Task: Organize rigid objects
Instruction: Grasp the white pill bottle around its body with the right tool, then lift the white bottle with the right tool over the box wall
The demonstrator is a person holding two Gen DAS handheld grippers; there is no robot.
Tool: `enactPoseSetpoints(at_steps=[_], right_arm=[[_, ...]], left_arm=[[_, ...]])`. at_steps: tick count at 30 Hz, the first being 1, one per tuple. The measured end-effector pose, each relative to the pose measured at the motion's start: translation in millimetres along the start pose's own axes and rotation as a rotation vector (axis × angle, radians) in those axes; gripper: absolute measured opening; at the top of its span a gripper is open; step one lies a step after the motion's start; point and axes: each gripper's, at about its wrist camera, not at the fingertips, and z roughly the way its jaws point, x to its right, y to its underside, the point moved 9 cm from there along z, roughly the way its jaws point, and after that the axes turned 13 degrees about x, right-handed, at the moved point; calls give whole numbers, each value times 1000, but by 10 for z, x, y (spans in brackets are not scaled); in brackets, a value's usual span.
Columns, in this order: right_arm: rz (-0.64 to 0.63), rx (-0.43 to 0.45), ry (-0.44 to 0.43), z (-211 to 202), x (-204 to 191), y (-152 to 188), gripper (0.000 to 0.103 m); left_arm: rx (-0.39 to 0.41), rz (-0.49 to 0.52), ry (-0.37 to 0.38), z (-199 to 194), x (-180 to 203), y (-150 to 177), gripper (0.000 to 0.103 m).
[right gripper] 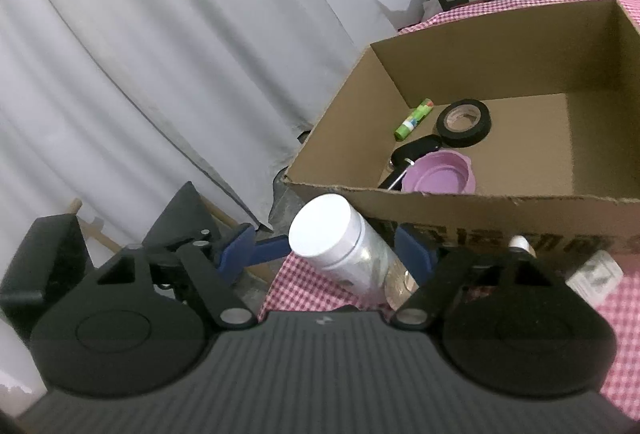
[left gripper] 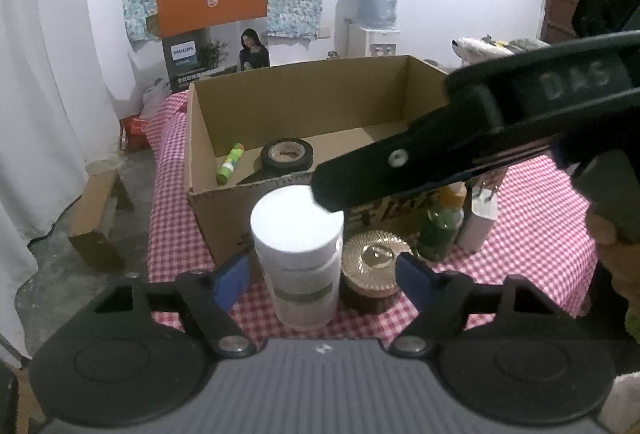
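Note:
A white bottle (left gripper: 298, 254) stands upright on the checked cloth before an open cardboard box (left gripper: 304, 94). My left gripper (left gripper: 322, 276) is open, its blue pads either side of the bottle and apart from it. A brown jar with a gold lid (left gripper: 374, 274) stands right of the bottle. My right gripper (right gripper: 326, 254) is open above the bottle (right gripper: 340, 242), and its black body (left gripper: 480, 138) crosses the left wrist view. The box (right gripper: 460, 202) holds a green glue stick (right gripper: 414, 119), black tape (right gripper: 464, 122), a purple lid (right gripper: 438, 174) and a black tool (right gripper: 412, 154).
A green bottle (left gripper: 442, 222) and a white bottle (left gripper: 478, 222) stand right of the jar by the box front. The table edge drops at the left to a concrete floor with a cardboard piece (left gripper: 96, 214). White curtains (right gripper: 160, 54) hang at the left.

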Motion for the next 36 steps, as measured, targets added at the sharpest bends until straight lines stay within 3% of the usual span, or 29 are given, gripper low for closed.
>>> enactPoseSetpoints(at_steps=[12,27,36], right_arm=[[4,-63,-3,425,72,70,49],[-21,-54,-13,423,-10,67,46],[-57,-1,-80,188,-332,-136,46]], left_arm=[[-10,-48,-24,118,-95,2,55],[12,-74,-48,-31,-129,-39,53],[98,-32,-92,-415,-130,-357,53]])
